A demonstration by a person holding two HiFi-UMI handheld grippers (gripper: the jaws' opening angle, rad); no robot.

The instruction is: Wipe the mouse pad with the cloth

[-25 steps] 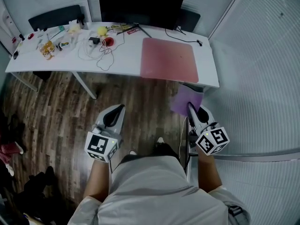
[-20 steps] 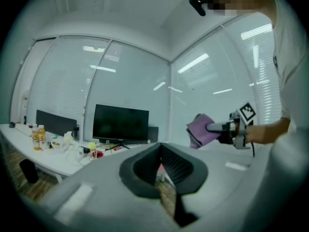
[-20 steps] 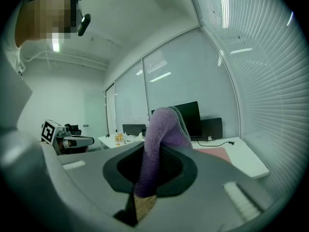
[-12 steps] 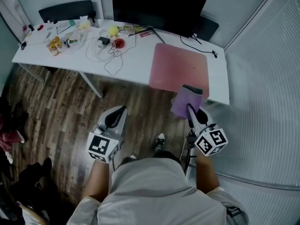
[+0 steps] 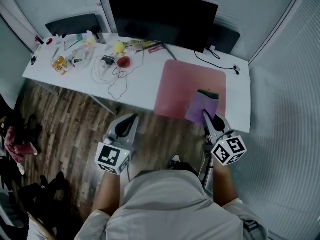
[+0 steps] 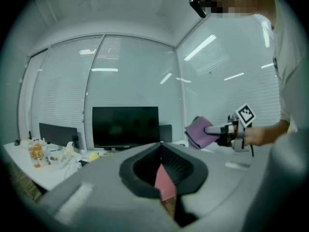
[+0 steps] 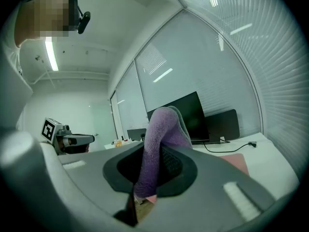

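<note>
A pink mouse pad [image 5: 187,86] lies flat on the right part of the white desk [image 5: 140,86]. My right gripper [image 5: 205,115] is shut on a purple cloth [image 5: 201,106], which sticks up from its jaws over the pad's near right corner. In the right gripper view the cloth [image 7: 160,141] stands folded between the jaws, with the mouse pad [image 7: 237,163] beyond it. My left gripper [image 5: 131,119] hangs shut and empty over the floor in front of the desk, left of the pad. The left gripper view shows the cloth [image 6: 197,132] held out at the right.
A black monitor [image 5: 162,19] stands at the back of the desk. White cables [image 5: 112,74] and small clutter [image 5: 65,59] cover the desk's left half. A black cable [image 5: 220,63] runs behind the pad. Blinds-covered glass walls close the right side; wooden floor [image 5: 65,129] lies below.
The right gripper and its cloth have moved forward, from over the floor to over the pad's near edge. The desk appears closer. The left gripper stays low in front of the desk.
</note>
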